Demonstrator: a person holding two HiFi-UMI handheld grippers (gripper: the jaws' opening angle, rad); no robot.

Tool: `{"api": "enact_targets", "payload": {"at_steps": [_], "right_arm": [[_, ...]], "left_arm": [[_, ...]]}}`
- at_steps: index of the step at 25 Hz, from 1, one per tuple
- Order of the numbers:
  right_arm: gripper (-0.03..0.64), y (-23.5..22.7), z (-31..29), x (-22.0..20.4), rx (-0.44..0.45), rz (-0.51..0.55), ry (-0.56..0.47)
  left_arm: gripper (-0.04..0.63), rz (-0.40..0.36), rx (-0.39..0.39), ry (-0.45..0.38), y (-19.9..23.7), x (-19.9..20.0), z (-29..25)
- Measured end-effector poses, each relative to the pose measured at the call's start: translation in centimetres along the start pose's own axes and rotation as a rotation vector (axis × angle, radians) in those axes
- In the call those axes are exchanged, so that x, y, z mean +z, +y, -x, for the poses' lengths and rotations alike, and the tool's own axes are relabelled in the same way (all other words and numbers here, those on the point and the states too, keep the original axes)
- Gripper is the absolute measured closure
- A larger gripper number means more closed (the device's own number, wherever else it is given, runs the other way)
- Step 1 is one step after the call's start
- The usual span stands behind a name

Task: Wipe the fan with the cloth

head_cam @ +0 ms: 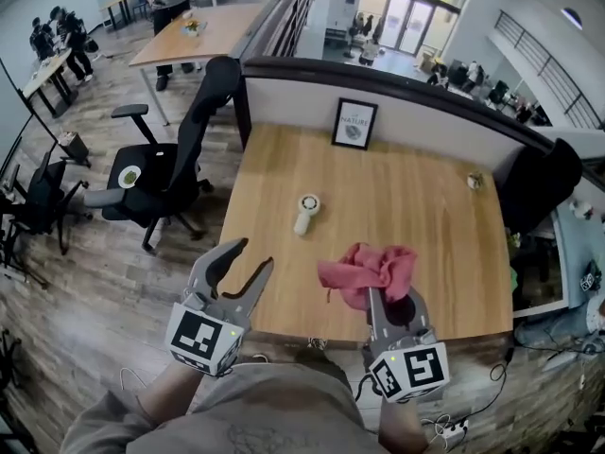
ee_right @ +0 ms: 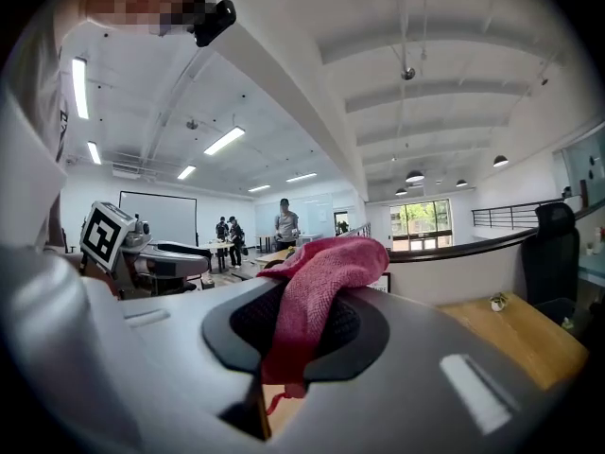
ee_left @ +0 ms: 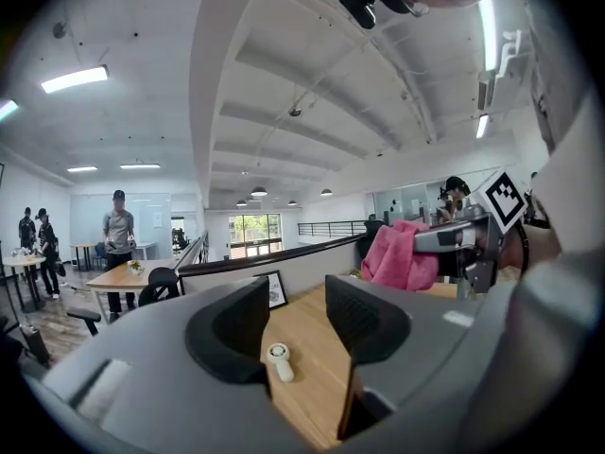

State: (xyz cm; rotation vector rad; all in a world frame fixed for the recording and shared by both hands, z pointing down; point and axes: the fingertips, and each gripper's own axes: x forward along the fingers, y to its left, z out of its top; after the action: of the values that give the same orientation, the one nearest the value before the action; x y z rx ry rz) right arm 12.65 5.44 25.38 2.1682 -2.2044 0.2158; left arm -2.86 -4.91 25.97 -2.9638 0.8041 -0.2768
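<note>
Pink woven cloth (head_cam: pixel 369 270) is bunched and clamped between the closed jaws of the right gripper (head_cam: pixel 388 296), held in the air over the near edge of the light wooden desk (head_cam: pixel 425 206). The left gripper (head_cam: pixel 250 258) hangs beside it with its jaws apart and nothing between them; its own view looks through the gap down at the desktop. The small white handheld fan (head_cam: pixel 304 213) lies flat near the middle of the desk, well apart from both grippers, round head toward the framed picture (head_cam: pixel 354 124). This looks like the approach step, with the cloth secured and no wiping begun. Next, the cloth must be carried forward and down onto the fan, and the free left gripper probably needs to steady the handle. Which face of the fan is up is too small to tell.
</note>
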Motion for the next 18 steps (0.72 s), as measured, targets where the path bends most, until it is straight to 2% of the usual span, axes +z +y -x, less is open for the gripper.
{"api": "enact_targets", "payload": {"at_steps": [8, 10, 12, 15, 18], "right_arm": [[0.560, -8.3, -2.0, 0.0, 0.087, -0.030, 0.012], [0.560, -9.3, -2.5, 0.0, 0.118, -0.022, 0.023], [0.560, -9.8, -3.0, 0.0, 0.144, -0.014, 0.028], [0.560, -10.5, -3.6, -0.2, 0.155, -0.016, 0.030], [0.560, -10.9, -4.2, -0.4, 0.163, -0.015, 0.041]], "left_arm": [[0.407, 0.042, 0.139, 0.044, -2.5, 0.7, -4.4], [0.407, 0.059, 0.170, 0.059, -2.8, 0.8, -4.8], [0.407, 0.044, 0.192, 0.056, -2.8, 1.0, -5.2], [0.407, 0.025, 0.213, 0.056, -2.6, 1.0, -5.4], [0.407, 0.041, 0.223, 0.067, -2.3, 0.6, -5.6]]}}
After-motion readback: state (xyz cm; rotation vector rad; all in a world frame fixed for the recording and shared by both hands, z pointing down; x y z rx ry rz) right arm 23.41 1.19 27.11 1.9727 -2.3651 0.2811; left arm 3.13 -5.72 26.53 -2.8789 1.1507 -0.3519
